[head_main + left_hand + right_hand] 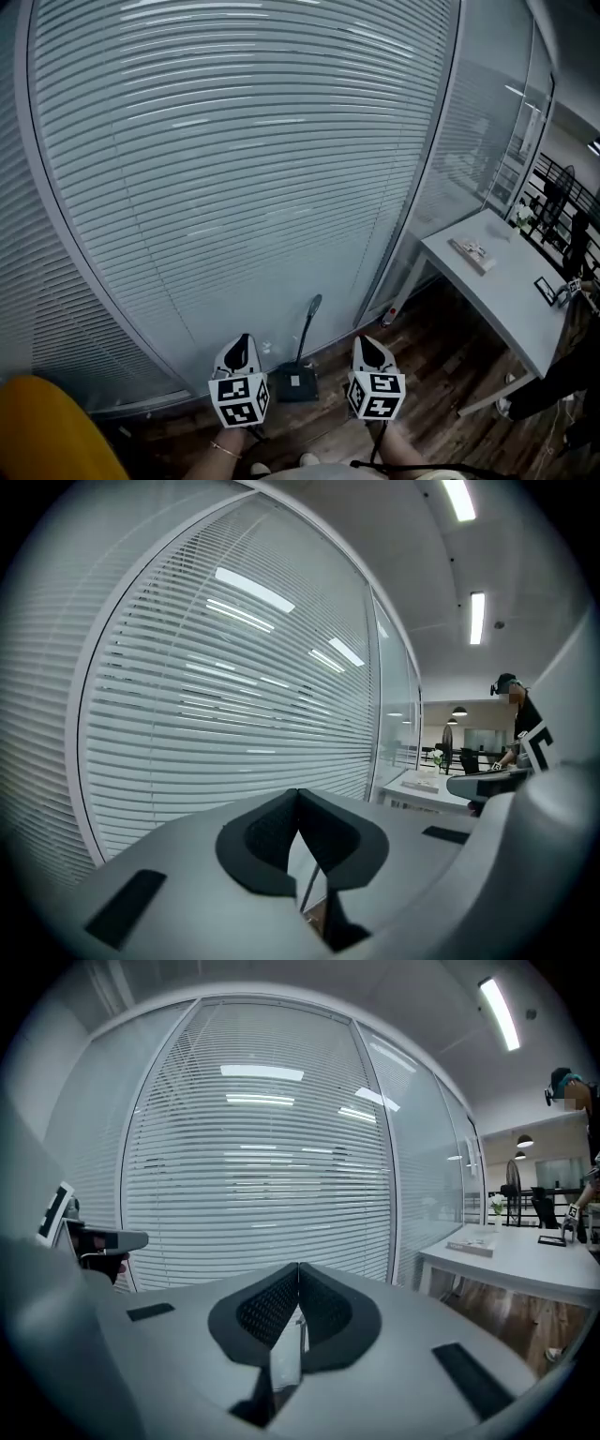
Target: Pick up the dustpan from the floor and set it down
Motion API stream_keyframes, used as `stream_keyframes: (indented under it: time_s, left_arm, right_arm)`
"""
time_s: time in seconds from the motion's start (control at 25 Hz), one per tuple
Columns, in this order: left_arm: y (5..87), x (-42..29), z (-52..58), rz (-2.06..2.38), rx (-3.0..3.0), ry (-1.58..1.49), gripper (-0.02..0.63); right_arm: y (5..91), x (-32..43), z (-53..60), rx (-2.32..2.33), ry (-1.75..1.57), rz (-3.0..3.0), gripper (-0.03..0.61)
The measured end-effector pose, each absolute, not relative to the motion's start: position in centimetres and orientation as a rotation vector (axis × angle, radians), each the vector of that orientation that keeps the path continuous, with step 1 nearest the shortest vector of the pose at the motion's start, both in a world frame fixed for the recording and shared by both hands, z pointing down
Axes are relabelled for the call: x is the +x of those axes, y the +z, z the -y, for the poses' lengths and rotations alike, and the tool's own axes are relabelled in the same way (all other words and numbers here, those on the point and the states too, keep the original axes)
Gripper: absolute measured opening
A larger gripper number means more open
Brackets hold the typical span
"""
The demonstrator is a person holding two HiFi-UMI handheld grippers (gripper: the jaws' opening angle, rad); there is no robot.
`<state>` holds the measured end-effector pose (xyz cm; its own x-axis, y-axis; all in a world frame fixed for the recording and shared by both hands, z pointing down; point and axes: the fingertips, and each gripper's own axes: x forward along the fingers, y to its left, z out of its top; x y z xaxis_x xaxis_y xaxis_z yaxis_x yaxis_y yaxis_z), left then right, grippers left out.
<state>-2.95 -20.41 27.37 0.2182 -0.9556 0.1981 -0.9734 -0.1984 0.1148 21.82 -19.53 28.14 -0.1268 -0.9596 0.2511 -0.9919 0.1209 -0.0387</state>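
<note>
**Hovering over the dustpan [296,384] with both pairs of jaws clenched**

Holding the left gripper [246,337] and the right gripper [366,340] side by side at the bottom of the head view, aimed at a curved glass wall [234,169] hung with horizontal blinds; showing on each gripper's cube only black-and-white square markers, patterns rather than letters; seen along the left gripper [298,795], jaws pressed together at the tips, gripping nothing; likewise along the right gripper [298,1269], tips meeting, empty.

Resting flat on the dark wood-plank floor [441,375], between the two grippers in the head view and touched by neither: the dark dustpan, near the foot of the glass wall; its thin handle [307,328] rising upright, leaning slightly right at the top.

Standing to the right, a white table [525,309] bearing a book-like item [472,251], its print too small to read; filling the lower left corner, a blurred yellow shape [47,431].
</note>
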Motion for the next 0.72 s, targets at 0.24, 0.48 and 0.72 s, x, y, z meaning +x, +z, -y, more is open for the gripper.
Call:
stream_keyframes:
  time_s: [0.24,0.48,0.72]
  left_arm:
    - [27.0,-2.4,21.0,1.826,2.302,0.128,0.017]
    - [27.1,-1.6,21.5,1.801,2.323,0.138,0.017]
    - [27.2,-1.0,21.4,1.779,2.338,0.153,0.018]
  right_arm:
    - [28.1,22.0,19.9,1.957,0.277,2.207,0.032]
    - [27.6,22.2,20.2,1.969,0.263,2.197,0.032]
    - [27.6,22.4,20.1,1.970,0.283,2.195,0.031]
